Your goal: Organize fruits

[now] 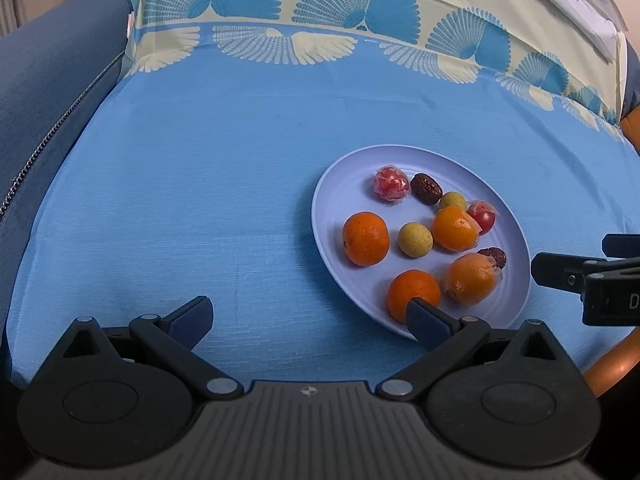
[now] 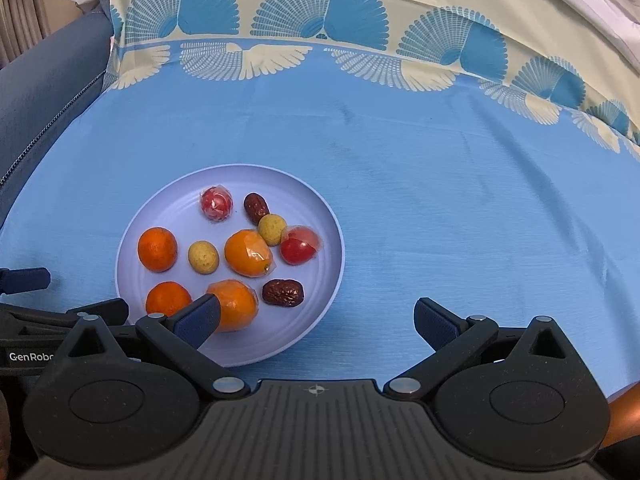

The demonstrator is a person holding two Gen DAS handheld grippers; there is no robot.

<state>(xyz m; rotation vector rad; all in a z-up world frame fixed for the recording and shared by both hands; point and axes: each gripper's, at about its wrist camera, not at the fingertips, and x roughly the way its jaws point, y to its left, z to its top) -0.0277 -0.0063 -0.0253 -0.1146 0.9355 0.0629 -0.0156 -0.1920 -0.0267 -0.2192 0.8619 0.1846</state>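
A pale lilac plate [image 1: 332, 216] [image 2: 328, 236] on the blue tablecloth holds several fruits: oranges [image 1: 366, 239] [image 2: 157, 249], some in clear wrap [image 1: 456, 228] [image 2: 248, 253], two yellow-green balls [image 1: 415, 239] [image 2: 203, 257], wrapped red fruits [image 1: 391, 184] [image 2: 298, 246] and two dark dates [image 1: 427, 189] [image 2: 282, 293]. My left gripper [image 1: 310, 320] is open and empty, left of the plate's near rim. My right gripper [image 2: 318, 320] is open and empty at the plate's near right rim. The right gripper's body shows at the right edge of the left wrist view, the left one's at the left edge of the right wrist view.
The blue cloth [image 1: 200, 184] has a cream fan-patterned border [image 1: 280, 8] at the back. A dark blue upholstered seat with a zip [image 1: 48, 92] lies at the left. An orange wooden edge [image 1: 608, 368] shows at the lower right.
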